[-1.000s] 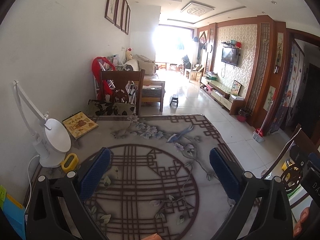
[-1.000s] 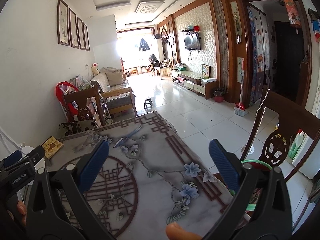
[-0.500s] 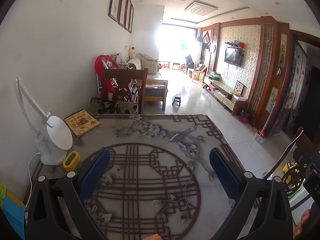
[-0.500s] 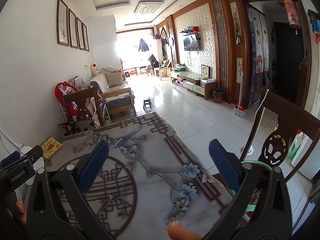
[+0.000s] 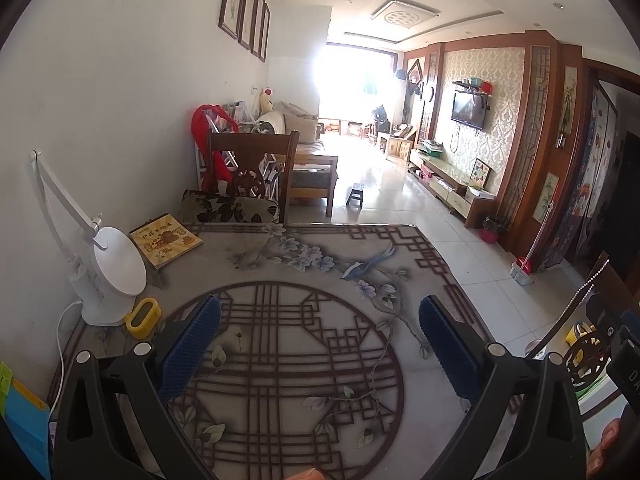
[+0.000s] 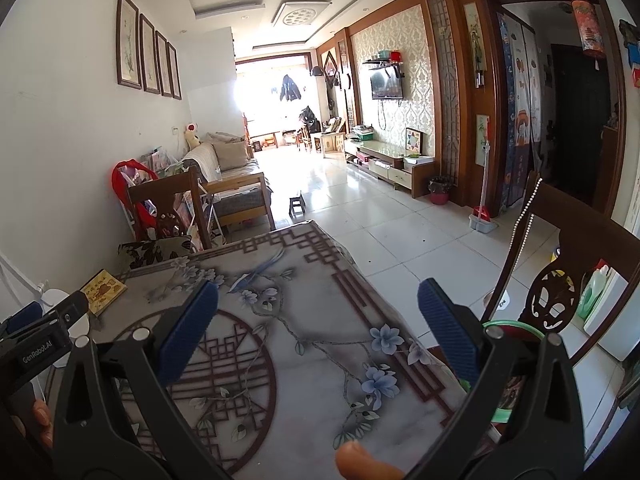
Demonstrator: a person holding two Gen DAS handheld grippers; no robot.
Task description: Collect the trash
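**Both jaws spread, nothing to grab in sight**

Your jaws stand wide apart on both the left gripper (image 5: 320, 344) and the right gripper (image 6: 318, 332), each holding nothing. No trash shows anywhere on the bench (image 5: 320, 264); its patterned top is bare through the middle. What does sit there lies at the far left: a white desk lamp (image 5: 108, 276), a small yellow object (image 5: 143, 317) just beside its base, and a yellow booklet (image 5: 166, 239) beyond them.

The risk, as I judge it, is mistaking one of those for rubbish. The yellow object is the likeliest wrong pick, and reaching for it could knock the lamp, whose cord trails off the near left edge. A green-rimmed container (image 6: 516, 326) shows low on the near right by the carved chair (image 6: 556, 300); whether it is the bin I cannot tell.

You hold both grippers level and side by side over the near edge, pointing down the room, the left one's body visible at the right view's left border.
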